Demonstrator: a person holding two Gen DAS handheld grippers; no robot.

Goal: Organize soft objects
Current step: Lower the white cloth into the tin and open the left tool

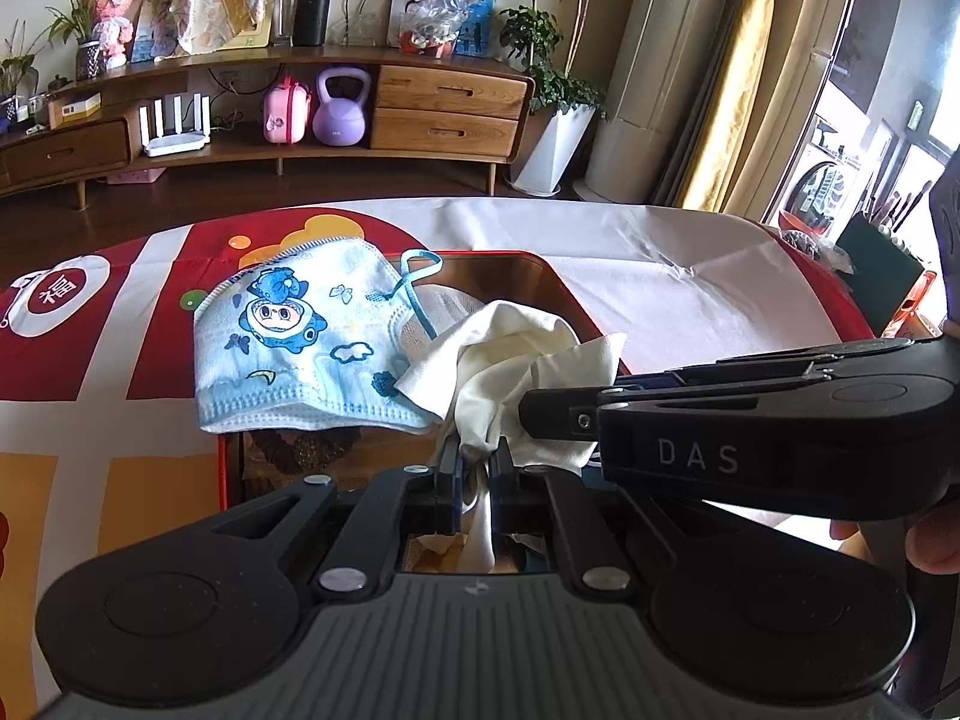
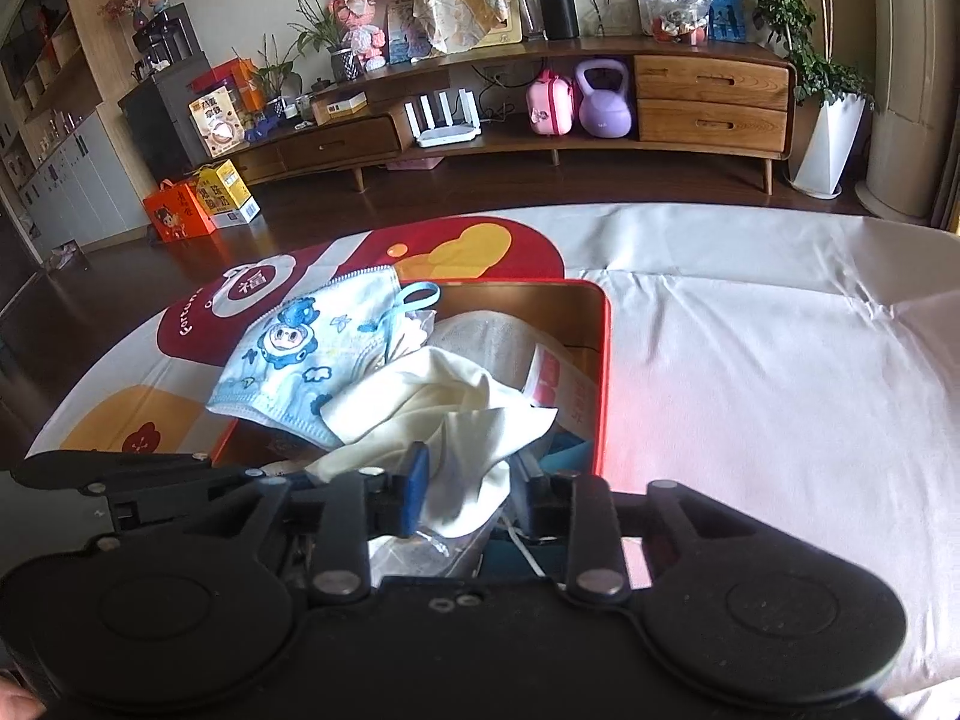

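Left tool [image 1: 474, 468] clamped on cream cloth [image 1: 510, 360] over red tin [image 2: 603, 372]; right tool [image 2: 474, 480] apart. Next: release it.

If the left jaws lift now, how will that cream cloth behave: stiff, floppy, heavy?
Likely floppy: the cream cloth lies crumpled in soft folds and bunches where the left gripper pinches it. Probably light, since it is thin fabric. It may drag the printed face mask along, because one corner rests against the mask at the red tin's edge.
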